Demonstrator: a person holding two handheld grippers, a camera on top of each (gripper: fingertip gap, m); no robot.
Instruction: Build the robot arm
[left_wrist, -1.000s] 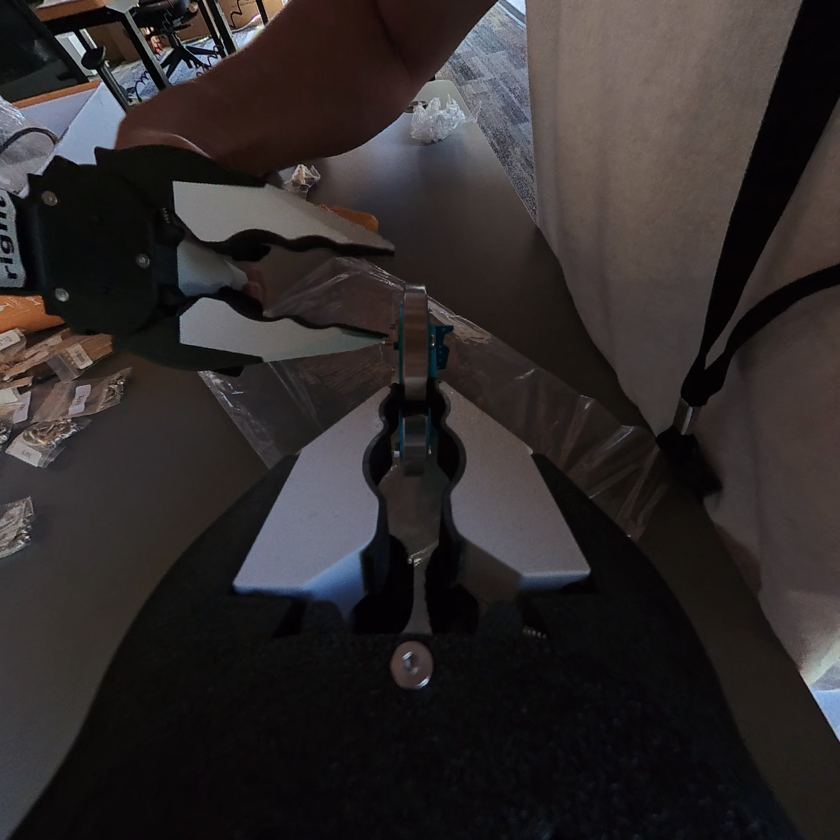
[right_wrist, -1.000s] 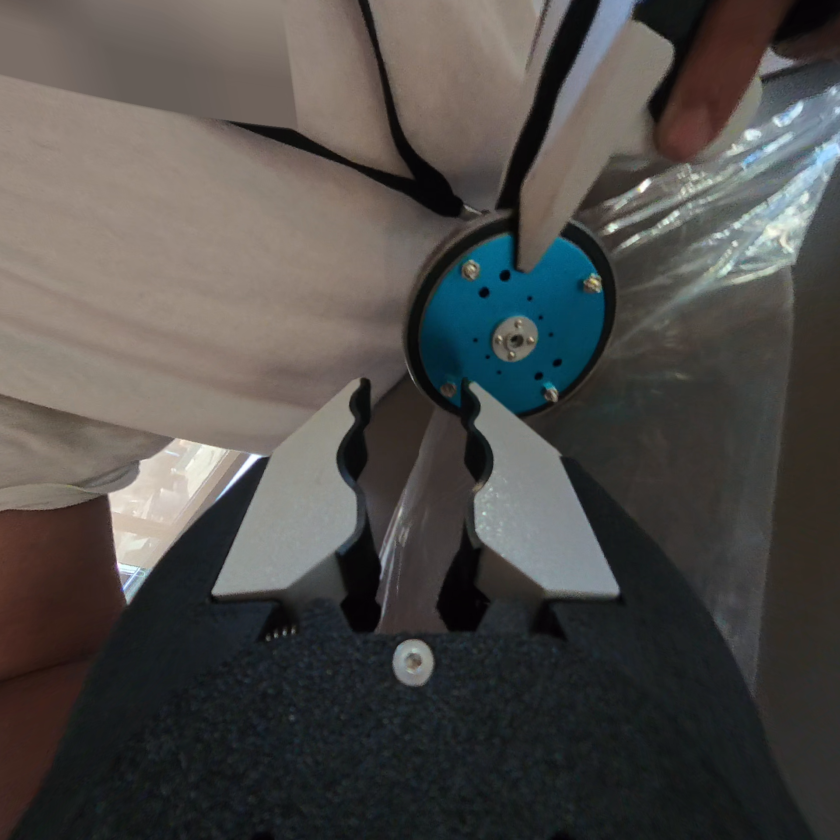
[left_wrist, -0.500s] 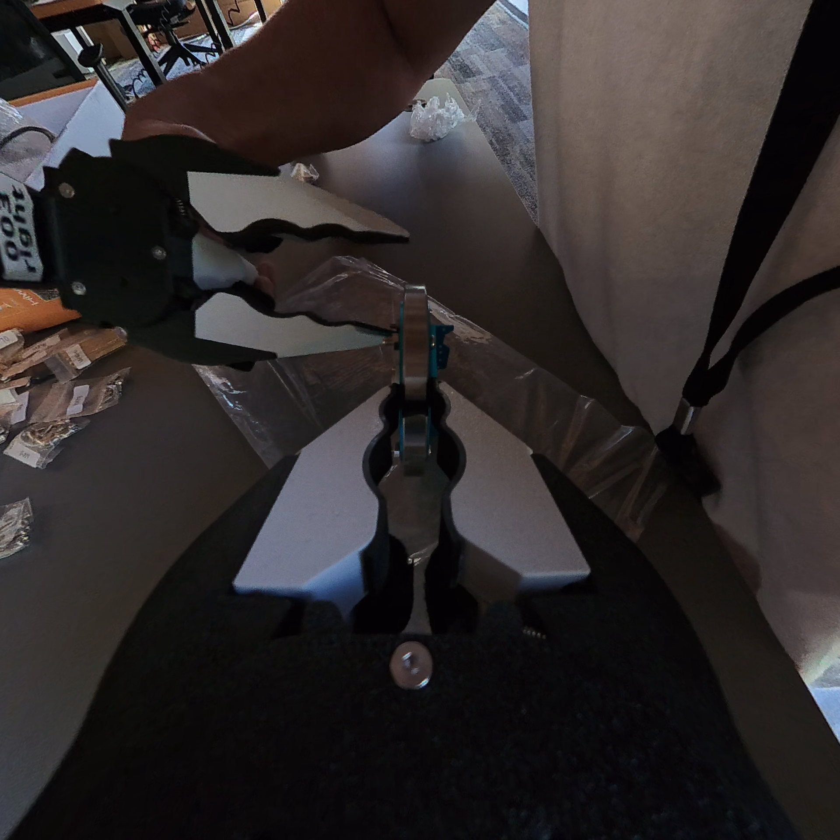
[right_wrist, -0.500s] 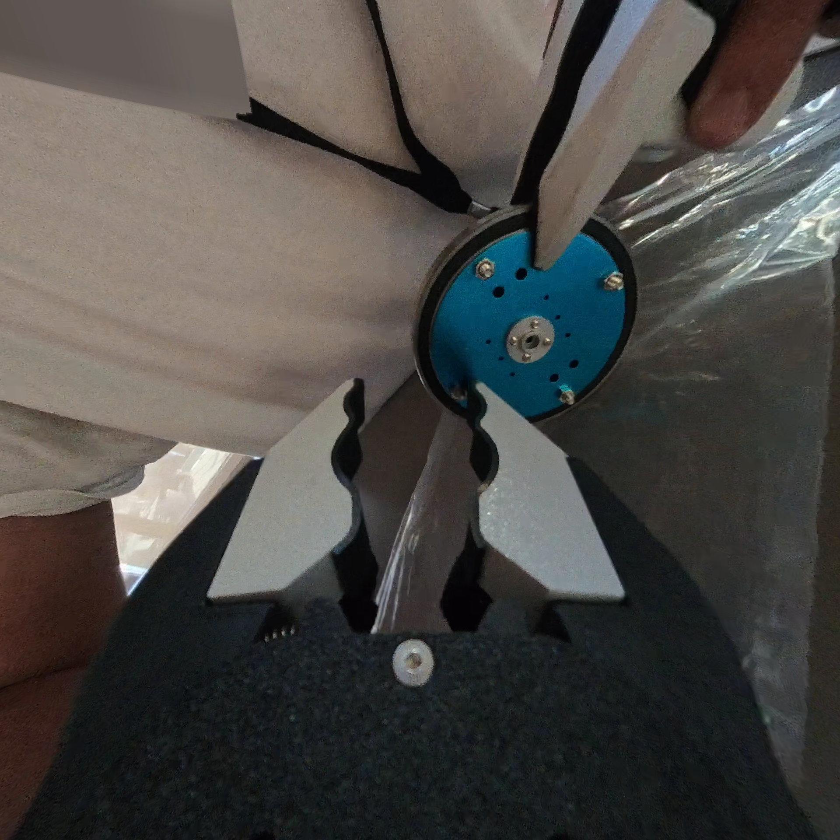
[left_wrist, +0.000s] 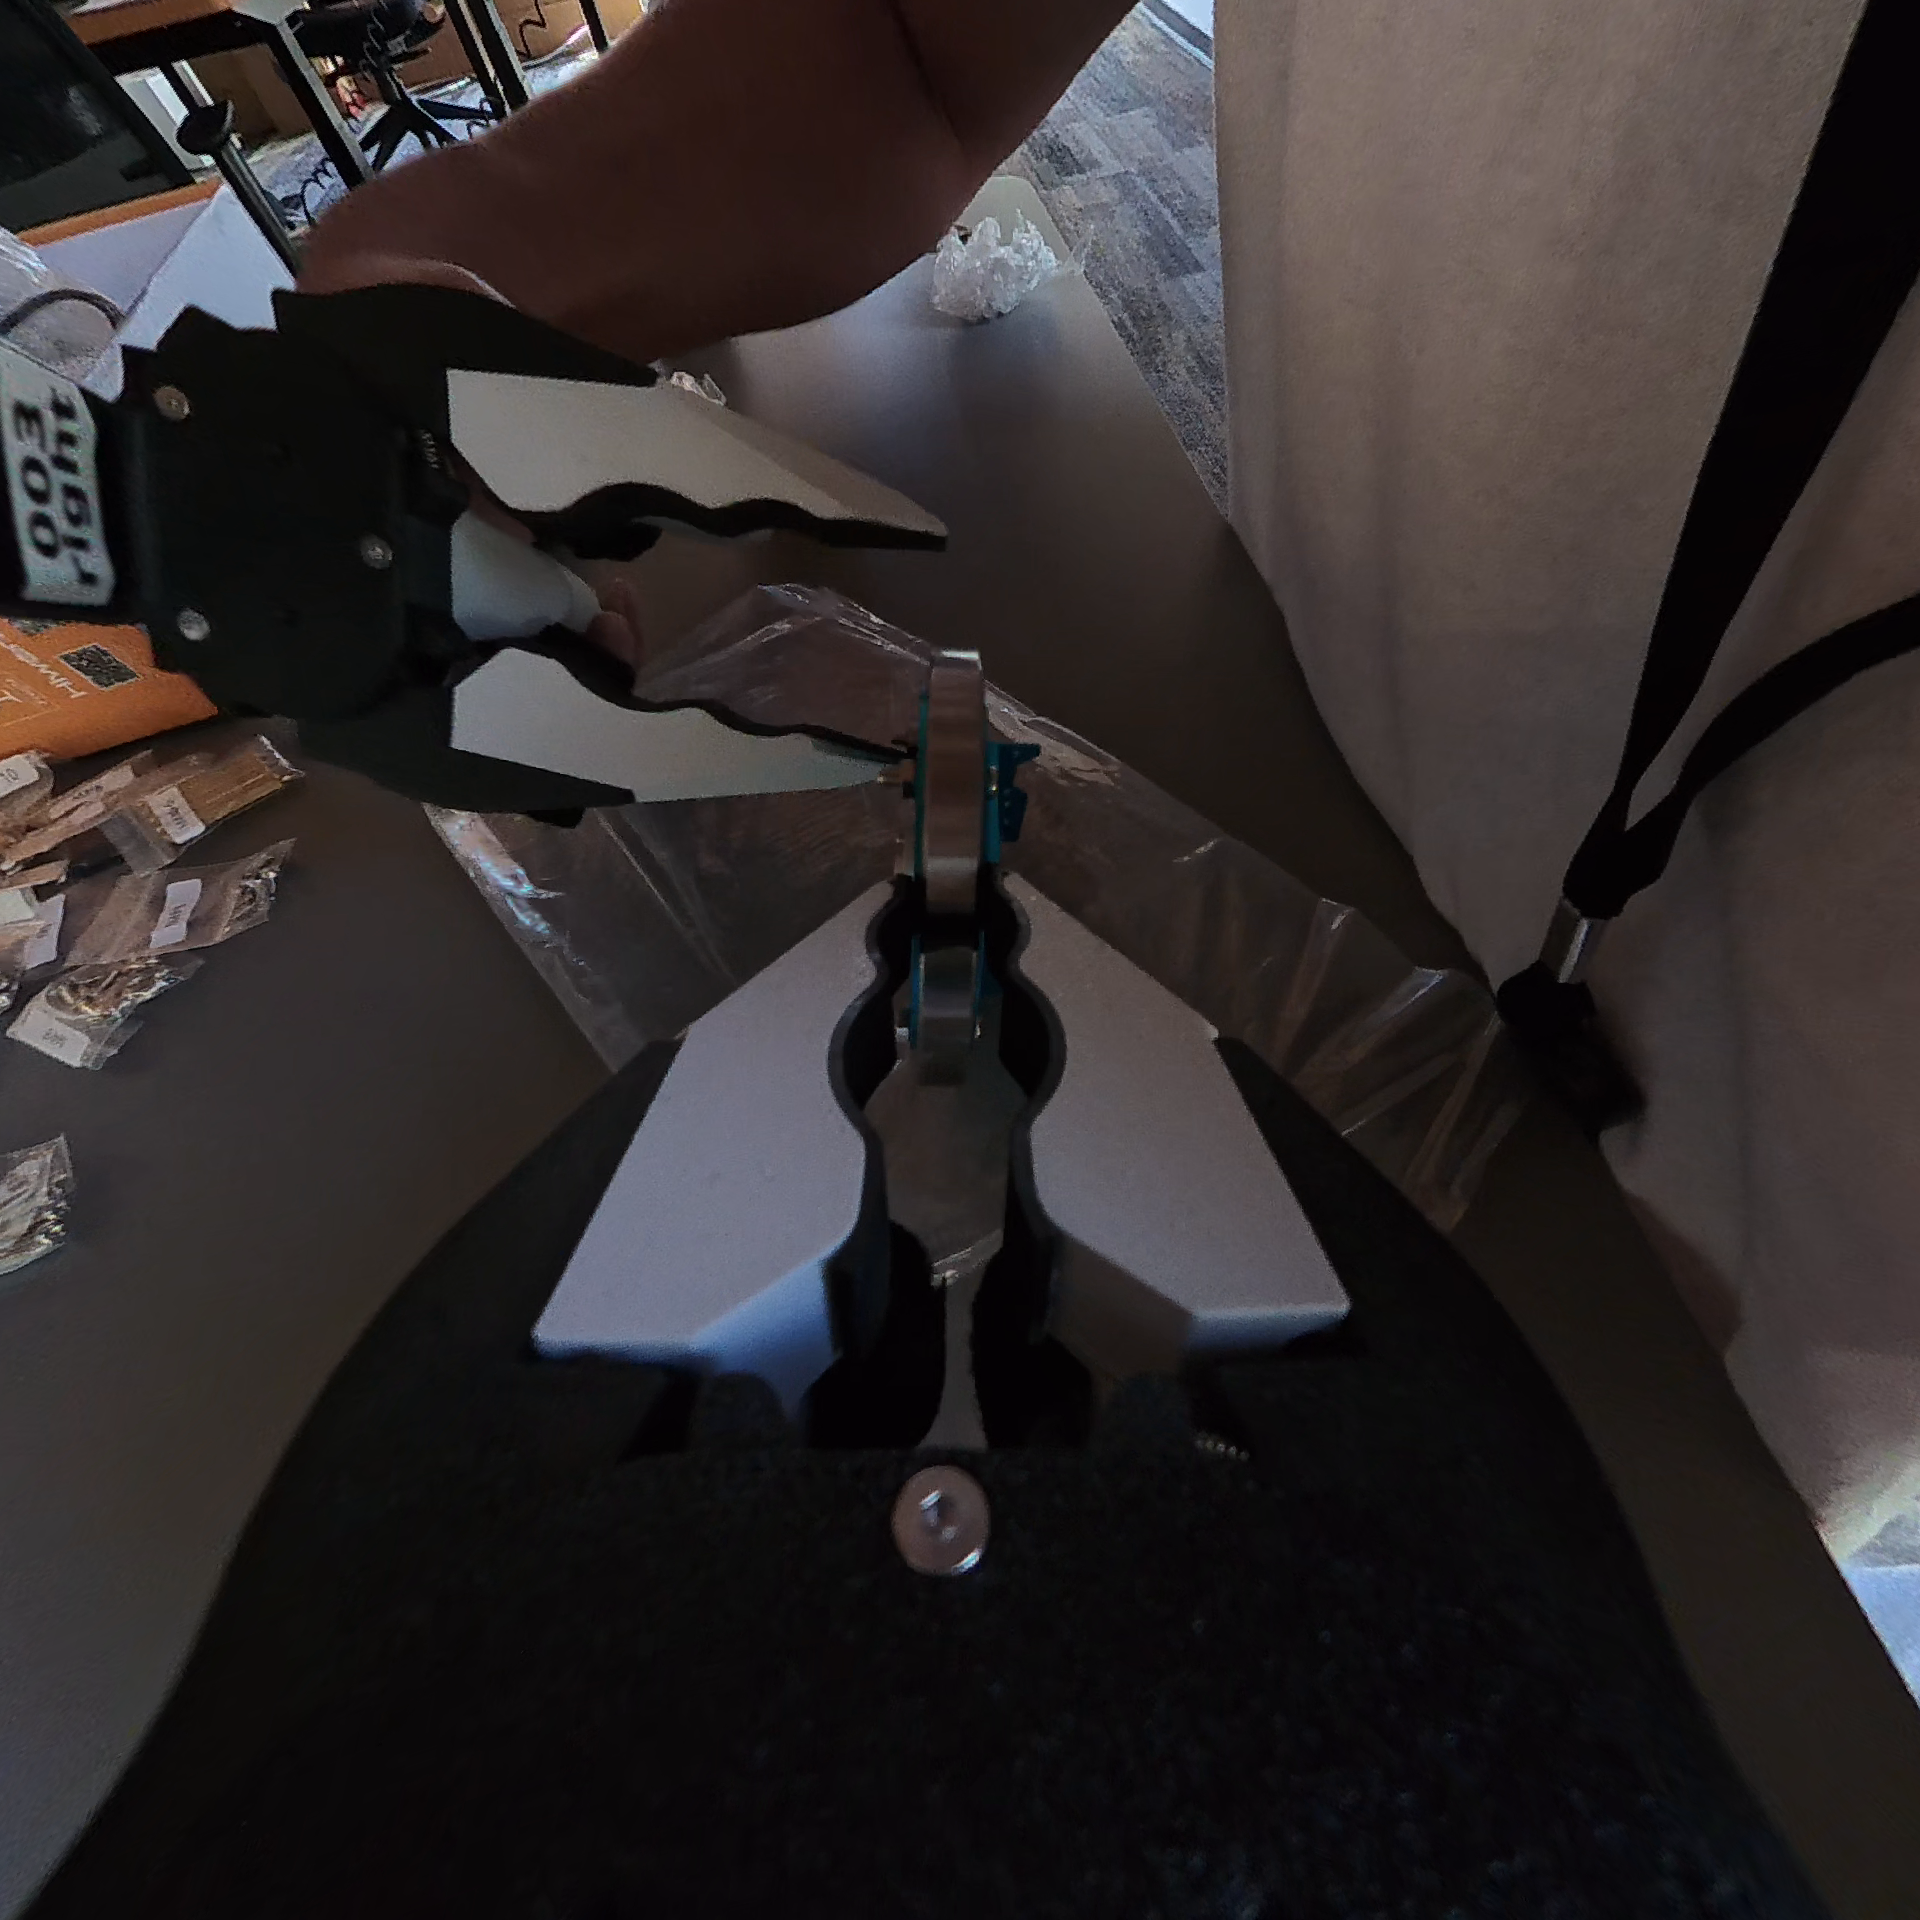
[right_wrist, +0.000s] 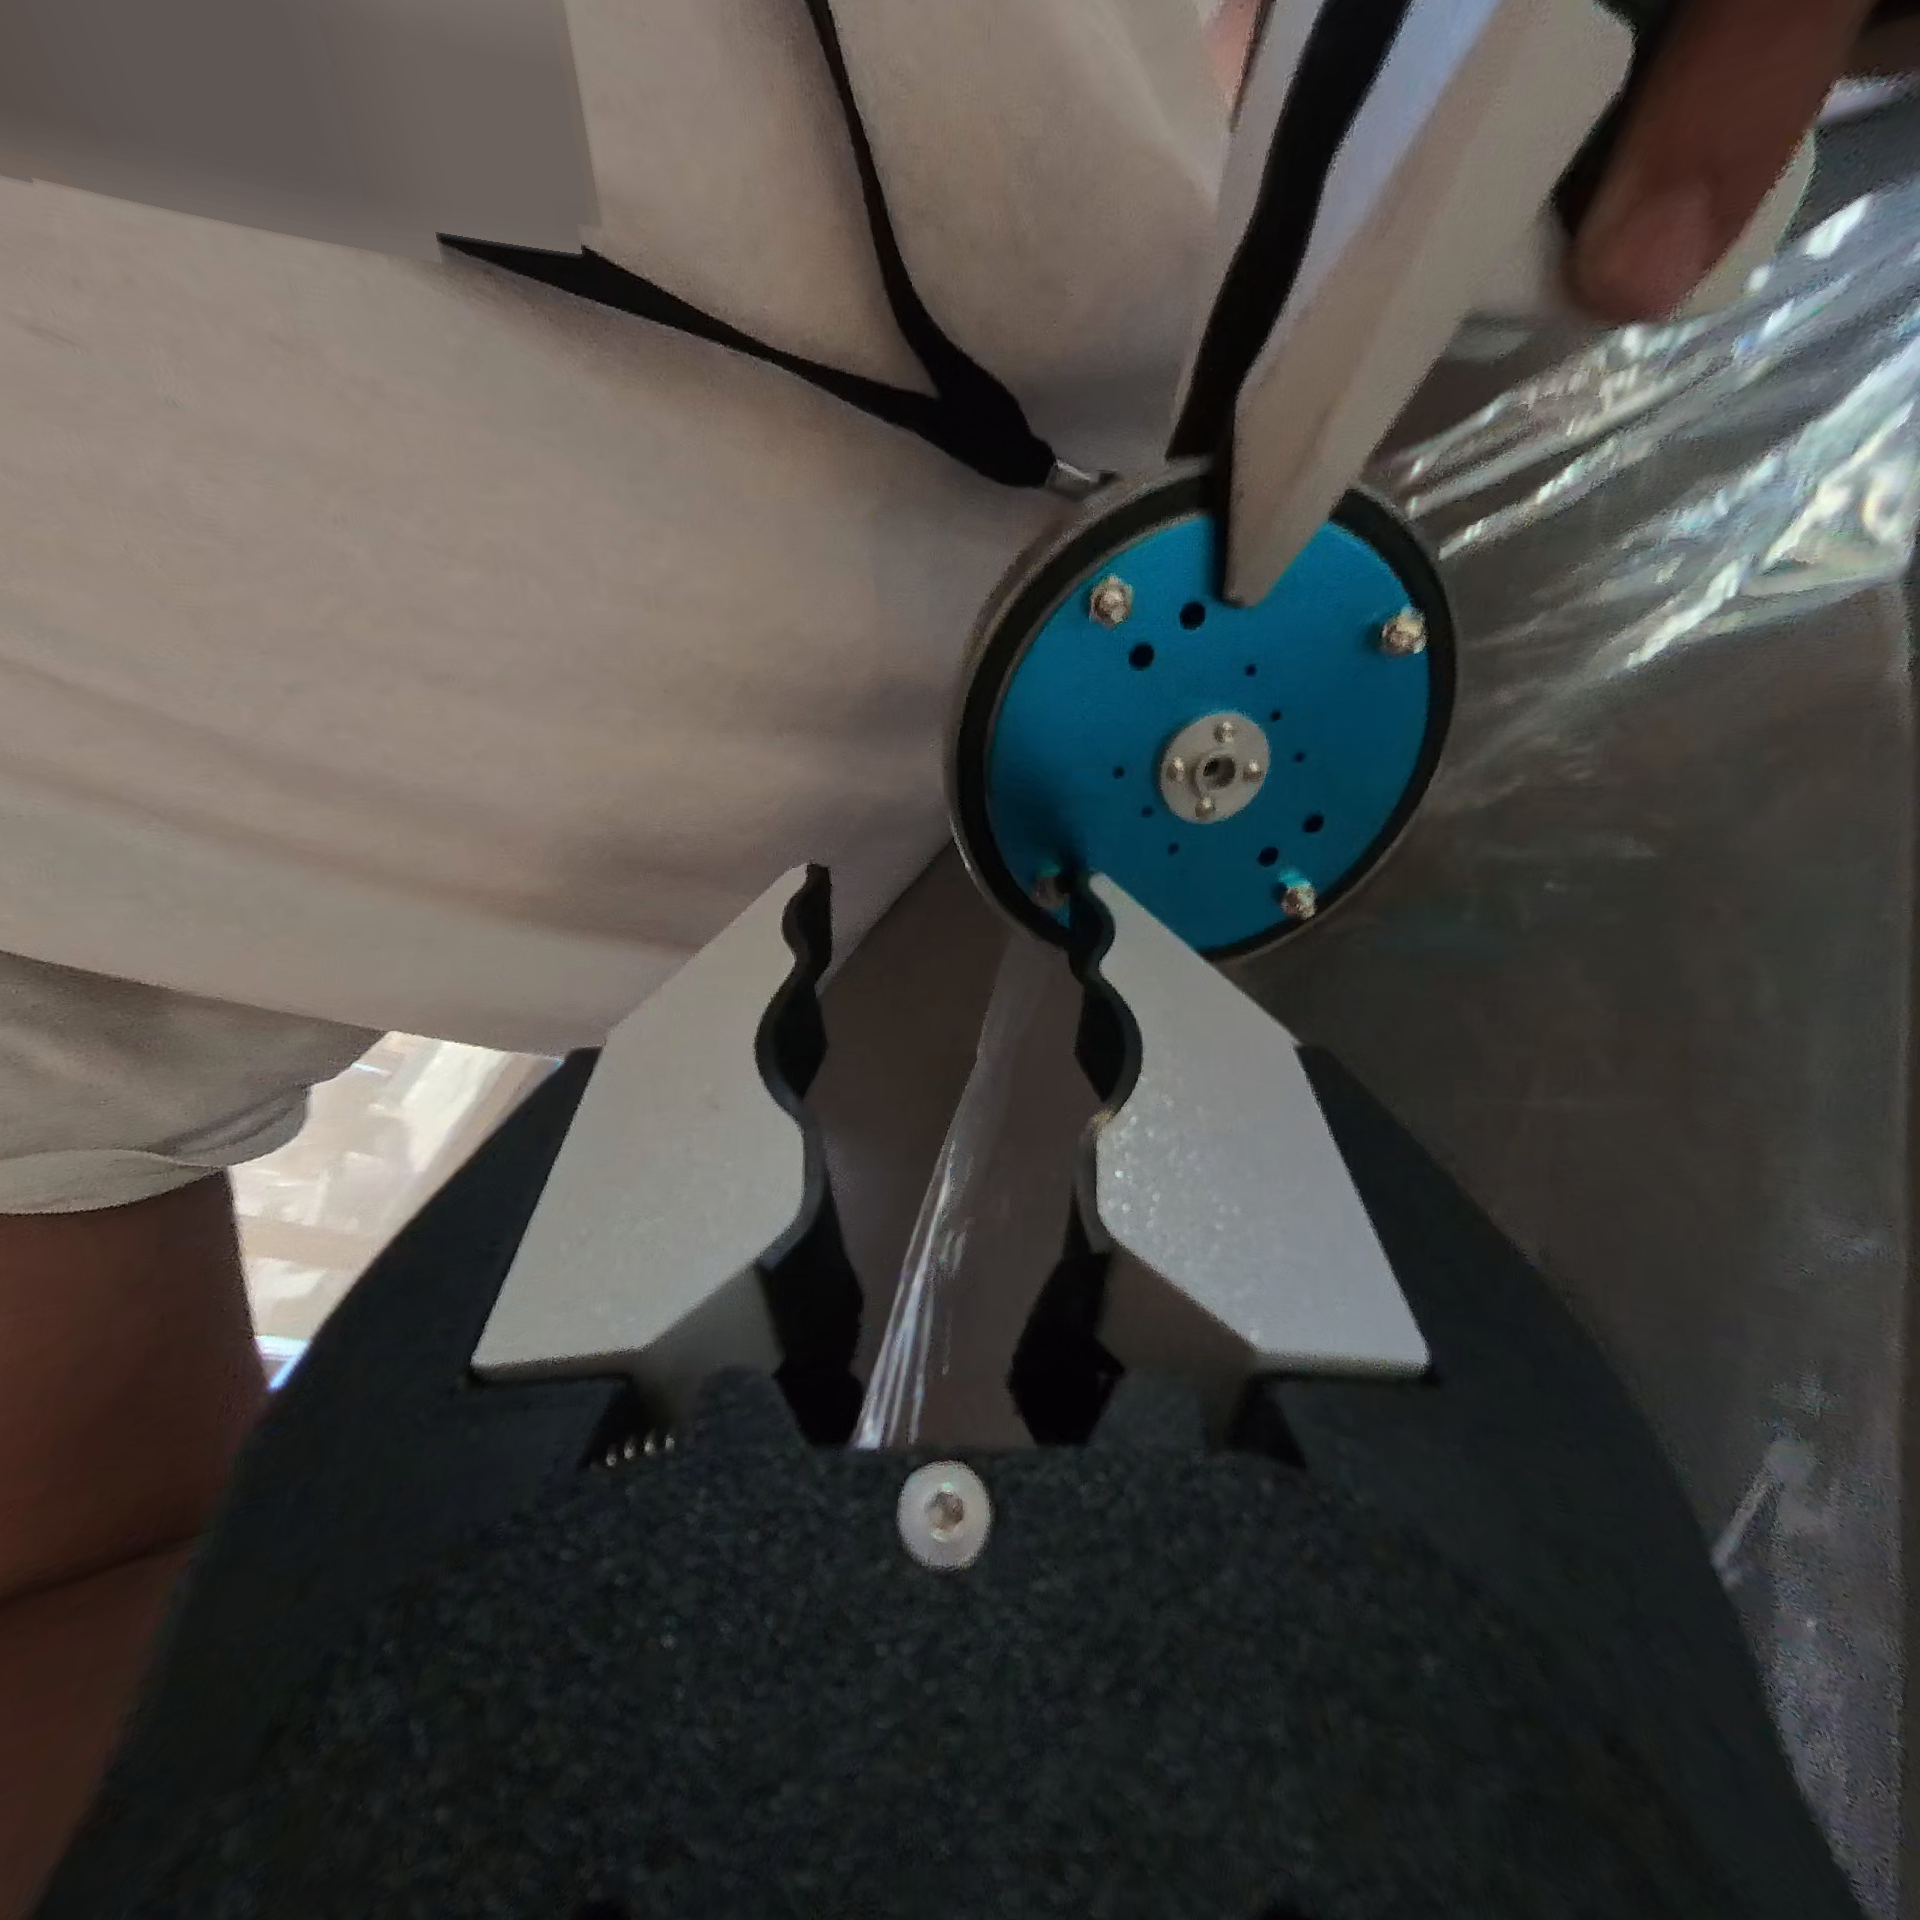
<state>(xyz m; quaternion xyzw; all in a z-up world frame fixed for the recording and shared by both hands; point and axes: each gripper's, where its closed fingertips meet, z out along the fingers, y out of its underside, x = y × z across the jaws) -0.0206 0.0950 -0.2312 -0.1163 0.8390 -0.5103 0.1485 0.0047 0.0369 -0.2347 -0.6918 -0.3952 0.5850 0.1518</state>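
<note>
Jaws of the left gripper (left_wrist: 951, 914) are clamped on the rim of a blue-faced metal disc (right_wrist: 1210, 764), held edge-on above the table (left_wrist: 260, 1195). Right gripper (right_wrist: 961, 904), jaws apart, faces its flat side, one fingertip (right_wrist: 1117, 914) touching the lower edge; clear plastic bag (right_wrist: 1662, 727) lies behind.

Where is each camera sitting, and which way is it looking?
Left wrist view: sits on the left gripper, looks along its fingers, shut edge-on upon the blue disc; an arm and pale shirt show.
Right wrist view: sits on the right gripper, open, facing the blue disc's flat face; shirt, leg and a fingertip show.
Both share the disc, the clear plastic bag and each other's gripper.
</note>
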